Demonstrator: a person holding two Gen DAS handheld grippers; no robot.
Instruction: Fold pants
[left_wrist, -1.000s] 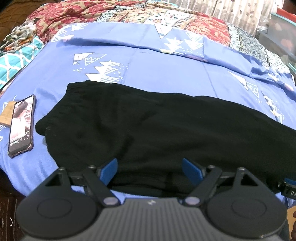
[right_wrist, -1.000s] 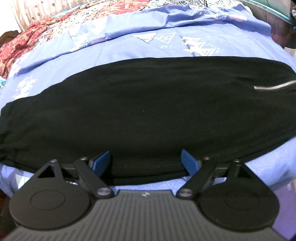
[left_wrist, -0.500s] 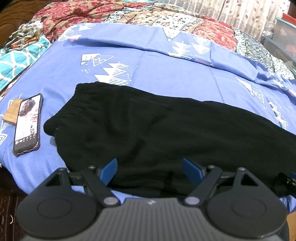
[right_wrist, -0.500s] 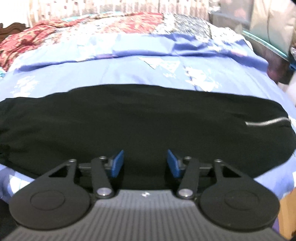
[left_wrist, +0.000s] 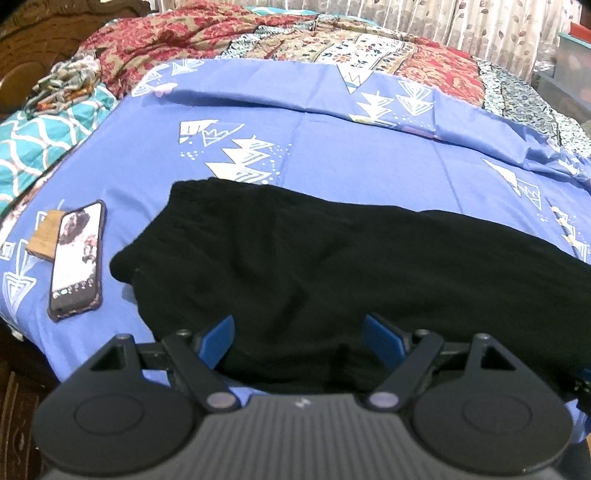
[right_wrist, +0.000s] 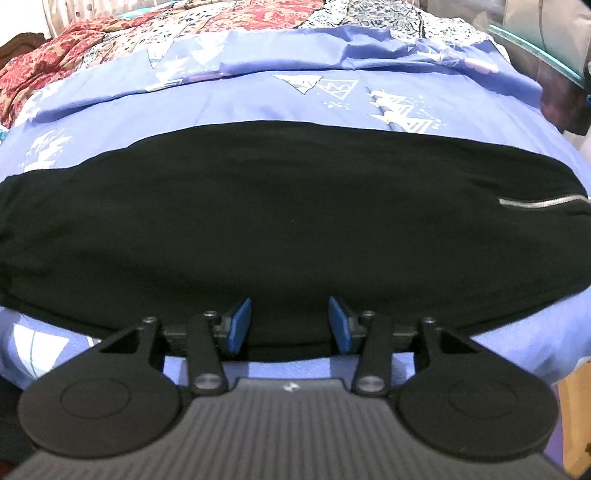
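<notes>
Black pants lie flat across the blue bedsheet, folded lengthwise, with the waistband at the left in the left wrist view. In the right wrist view the pants span the whole width, with a silver zipper at the right end. My left gripper is open and empty over the near edge of the pants. My right gripper is partly open and empty, its blue pads standing over the near hem of the pants.
A phone with a lit screen lies on the sheet left of the pants, on a small brown card. Patterned red quilts and a teal cloth lie at the back and left. The bed's near edge is just under both grippers.
The left gripper has pulled back and risen a little, staying open. The right gripper's jaws have narrowed from wide to partly open, and it swung over the near hem.
</notes>
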